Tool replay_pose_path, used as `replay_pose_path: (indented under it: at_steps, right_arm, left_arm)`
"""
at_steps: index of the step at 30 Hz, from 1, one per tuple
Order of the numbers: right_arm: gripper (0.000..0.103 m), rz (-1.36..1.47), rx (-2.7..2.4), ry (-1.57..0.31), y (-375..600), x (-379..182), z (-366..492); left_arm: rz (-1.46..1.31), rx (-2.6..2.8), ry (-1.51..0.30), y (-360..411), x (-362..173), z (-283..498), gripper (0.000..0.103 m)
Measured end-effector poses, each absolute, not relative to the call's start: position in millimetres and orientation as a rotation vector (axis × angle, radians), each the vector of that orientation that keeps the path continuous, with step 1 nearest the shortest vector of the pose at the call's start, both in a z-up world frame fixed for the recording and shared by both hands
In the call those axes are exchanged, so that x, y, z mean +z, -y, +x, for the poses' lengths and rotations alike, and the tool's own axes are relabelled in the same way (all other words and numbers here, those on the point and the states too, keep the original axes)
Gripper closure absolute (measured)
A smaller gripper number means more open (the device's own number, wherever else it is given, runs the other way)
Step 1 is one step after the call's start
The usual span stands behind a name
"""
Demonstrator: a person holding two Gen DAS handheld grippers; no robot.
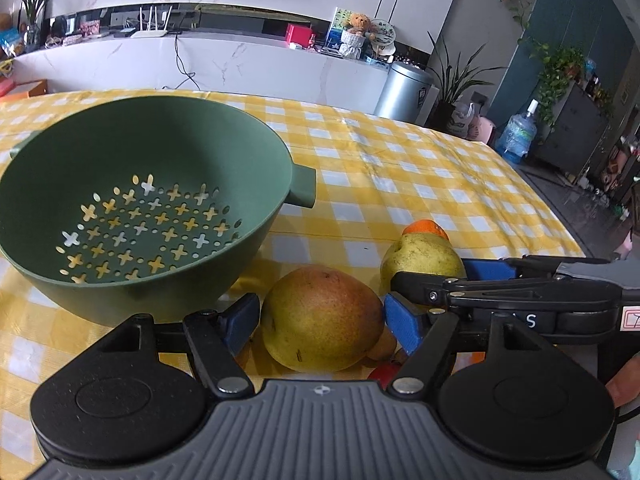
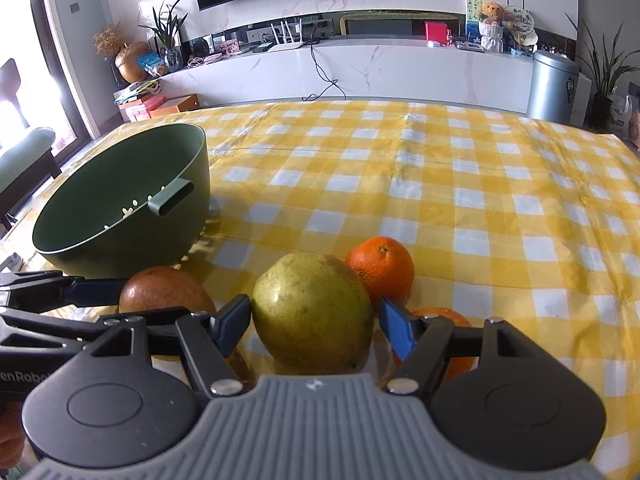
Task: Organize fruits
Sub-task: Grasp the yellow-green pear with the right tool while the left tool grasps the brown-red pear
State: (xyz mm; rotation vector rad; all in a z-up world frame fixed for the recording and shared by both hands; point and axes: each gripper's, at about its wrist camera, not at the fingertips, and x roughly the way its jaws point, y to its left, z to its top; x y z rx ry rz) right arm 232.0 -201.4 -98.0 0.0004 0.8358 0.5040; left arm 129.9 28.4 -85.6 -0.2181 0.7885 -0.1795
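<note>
A table covered in a yellow-and-white checked cloth [image 2: 440,184] carries everything, its far edge running below a white marble media unit and a wall-mounted television. Toward the left side of the table sits a dark green colander [image 1: 132,216], upright and empty, its floor pierced with cross-shaped and round holes and a stubby handle sticking out on its right side; in the right wrist view it stands well in from the far edge, near the left edge. Just right of the colander, toward the near edge, the fruit is grouped. The left gripper [image 1: 322,316] hangs over a red-and-yellow pear [image 1: 322,318], its blue pads [image 1: 402,326] standing either side of the fruit with a little daylight showing at each flank, so the jaws are open around it and not pressing. The right gripper [image 2: 314,320] frames a green pear [image 2: 312,312] the same way, blue pads close beside the skin; a narrow gap shows on the right pad, so its jaws are open too, with the pear between them. Both pears rest on the cloth. The green pear lies to the right of the red one, and the right gripper's fingers cross just in front of it in the left wrist view. Behind the green pear, touching or nearly so, sits a whole orange [image 2: 380,268]. A second orange [image 2: 444,320] lies nearer the front edge, mostly hidden under the right gripper's right finger. A few smaller fruits, brownish and red [image 1: 386,374], peep out beneath the left gripper, too hidden to name.
</note>
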Motion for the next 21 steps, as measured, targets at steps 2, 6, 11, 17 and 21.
replay_pose_path:
  at_steps: [2, 6, 11, 17, 21]
  right_arm:
    - [0.035, 0.01, 0.508, -0.835, 201.7, -99.4, 232.8]
    - [0.035, -0.001, 0.514, -0.827, 199.1, -100.6, 231.3]
    - [0.036, -0.01, 0.514, -0.815, 198.9, -101.0, 229.0]
    - [0.037, -0.013, 0.512, -0.806, 199.1, -101.6, 227.3]
    - [0.037, -0.012, 0.51, -0.803, 199.9, -101.8, 226.0]
  left_arm:
    - [-0.234, -0.189, -0.787, -30.7, -87.3, 130.2, 0.02]
    - [-0.247, -0.214, -0.781, -32.8, -90.2, 130.4, 0.022]
    - [-0.246, -0.225, -0.767, -33.5, -92.4, 129.6, 0.023]
    - [-0.253, -0.23, -0.768, -35.5, -94.5, 129.0, 0.022]
    - [-0.248, -0.223, -0.759, -34.2, -94.5, 126.9, 0.023]
